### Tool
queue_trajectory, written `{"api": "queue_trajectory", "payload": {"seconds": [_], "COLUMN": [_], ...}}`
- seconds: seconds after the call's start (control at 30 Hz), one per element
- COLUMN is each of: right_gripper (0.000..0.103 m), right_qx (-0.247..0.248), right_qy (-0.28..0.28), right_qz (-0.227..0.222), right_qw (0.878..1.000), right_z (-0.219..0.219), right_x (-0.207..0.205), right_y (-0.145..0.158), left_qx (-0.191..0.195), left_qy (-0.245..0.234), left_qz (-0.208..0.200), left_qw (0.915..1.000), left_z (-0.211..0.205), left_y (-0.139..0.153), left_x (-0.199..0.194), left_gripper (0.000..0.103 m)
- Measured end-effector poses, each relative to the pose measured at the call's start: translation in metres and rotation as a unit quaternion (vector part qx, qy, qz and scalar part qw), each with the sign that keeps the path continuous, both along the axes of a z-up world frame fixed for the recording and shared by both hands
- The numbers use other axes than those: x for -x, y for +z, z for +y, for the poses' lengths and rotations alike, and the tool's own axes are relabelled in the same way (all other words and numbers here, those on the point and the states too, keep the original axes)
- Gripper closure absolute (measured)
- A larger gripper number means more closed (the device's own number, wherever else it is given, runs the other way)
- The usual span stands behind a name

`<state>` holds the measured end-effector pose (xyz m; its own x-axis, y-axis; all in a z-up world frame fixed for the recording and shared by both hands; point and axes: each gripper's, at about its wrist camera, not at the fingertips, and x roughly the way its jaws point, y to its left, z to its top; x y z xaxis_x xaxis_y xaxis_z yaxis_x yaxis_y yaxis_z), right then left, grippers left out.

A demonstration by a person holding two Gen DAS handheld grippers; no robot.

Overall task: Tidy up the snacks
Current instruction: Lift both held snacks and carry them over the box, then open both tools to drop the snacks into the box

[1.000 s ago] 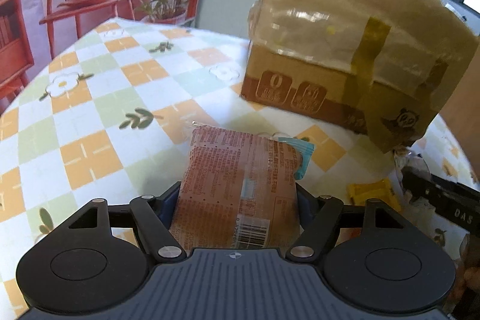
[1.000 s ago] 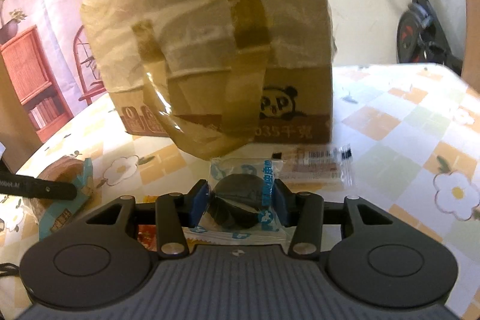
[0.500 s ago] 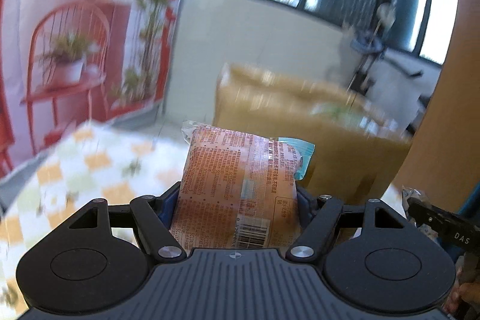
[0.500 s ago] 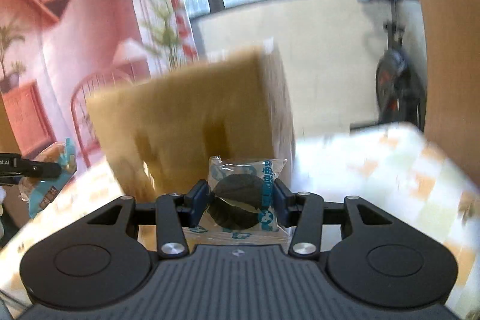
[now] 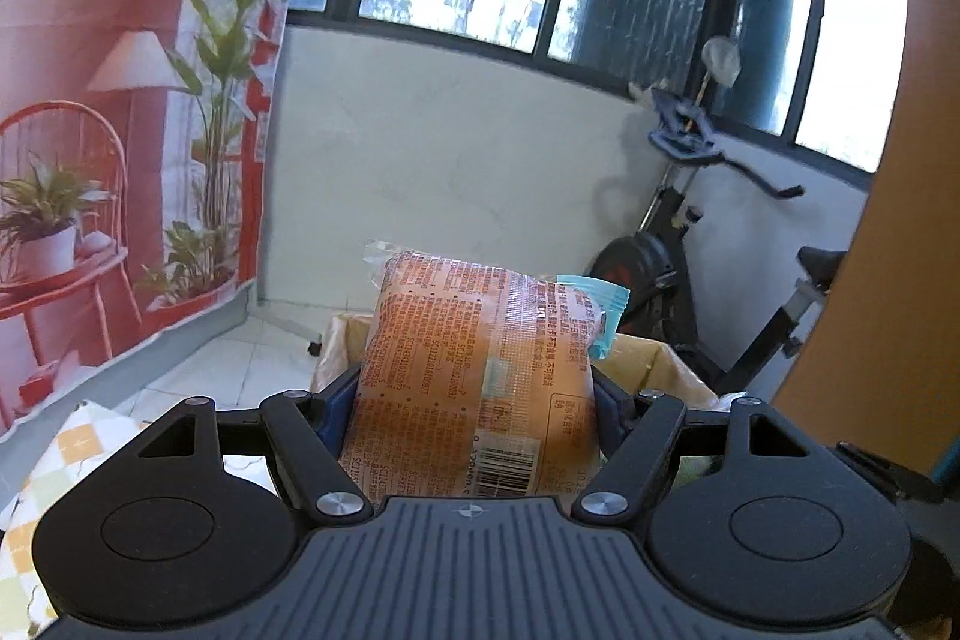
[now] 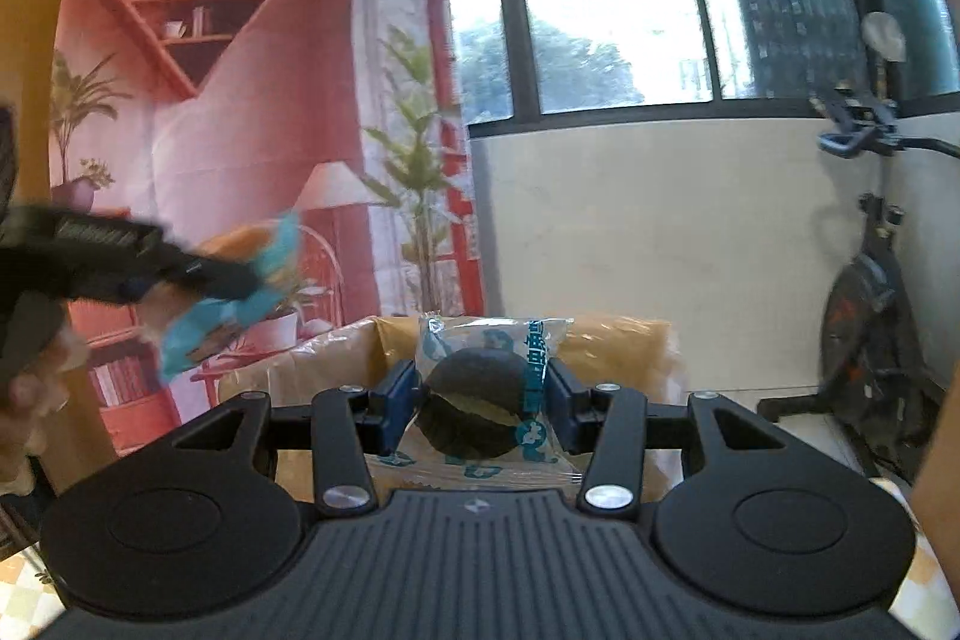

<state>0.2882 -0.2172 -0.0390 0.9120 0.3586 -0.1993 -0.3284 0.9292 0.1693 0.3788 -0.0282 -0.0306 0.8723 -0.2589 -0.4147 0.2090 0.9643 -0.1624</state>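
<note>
My left gripper (image 5: 477, 400) is shut on an orange bread packet (image 5: 474, 382) with a barcode and a teal corner, held high in the air. Behind and below the packet shows the rim of the cardboard box (image 5: 654, 364). My right gripper (image 6: 480, 394) is shut on a clear packet with a dark round cake (image 6: 474, 400), level with the box's open top (image 6: 606, 340). In the right wrist view the left gripper (image 6: 180, 274) appears blurred at the left with its orange and teal packet (image 6: 240, 280).
A checked tablecloth (image 5: 66, 448) shows at the lower left. An exercise bike (image 6: 870, 340) stands by the white wall under the windows. A printed red backdrop (image 6: 210, 130) hangs at the left. A hand (image 6: 30, 394) shows at the left edge.
Both grippers have risen from table level with their packets. The box, which towered in front before, now lies low in both views with its top rim showing.
</note>
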Motion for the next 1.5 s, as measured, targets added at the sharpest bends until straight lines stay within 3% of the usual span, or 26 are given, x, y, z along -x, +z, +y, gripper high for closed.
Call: {"api": "queue_trajectory", "payload": {"seconds": [0.3, 0.57, 0.67, 0.73, 0.83, 0.97, 1.2, 1.5], "right_gripper": [0.055, 0.053, 0.05, 0.038, 0.032, 0.032, 0.032, 0.032], "right_qx": [0.015, 0.023, 0.026, 0.023, 0.024, 0.022, 0.023, 0.012], "right_qy": [-0.009, -0.024, -0.021, -0.018, -0.023, -0.029, -0.037, -0.052], "right_qz": [0.078, 0.1, 0.099, 0.096, 0.085, 0.083, 0.073, 0.056], "right_qw": [0.997, 0.994, 0.995, 0.995, 0.996, 0.996, 0.996, 0.997], "right_z": [0.027, 0.034, 0.035, 0.034, 0.032, 0.029, 0.024, 0.004], "right_x": [-0.088, -0.112, -0.11, -0.106, -0.099, -0.088, -0.062, -0.024], "right_y": [-0.005, -0.018, -0.021, -0.021, -0.017, -0.012, -0.005, -0.007], "left_qx": [-0.058, -0.078, -0.098, -0.112, -0.121, -0.127, -0.111, -0.096], "left_qy": [0.005, -0.015, -0.014, -0.009, -0.005, -0.006, -0.007, -0.005], "left_qz": [0.067, 0.088, 0.09, 0.095, 0.084, 0.063, 0.049, 0.027], "left_qw": [0.9961, 0.993, 0.9911, 0.9891, 0.9891, 0.9899, 0.9926, 0.995], "left_z": [-0.013, -0.012, -0.013, -0.015, -0.015, -0.019, -0.021, -0.009], "left_y": [-0.025, -0.036, -0.036, -0.034, -0.028, -0.016, -0.004, -0.007], "left_x": [-0.085, -0.1, -0.098, -0.097, -0.091, -0.083, -0.062, 0.0], "left_gripper": [0.027, 0.027, 0.027, 0.027, 0.026, 0.016, 0.016, 0.016]}}
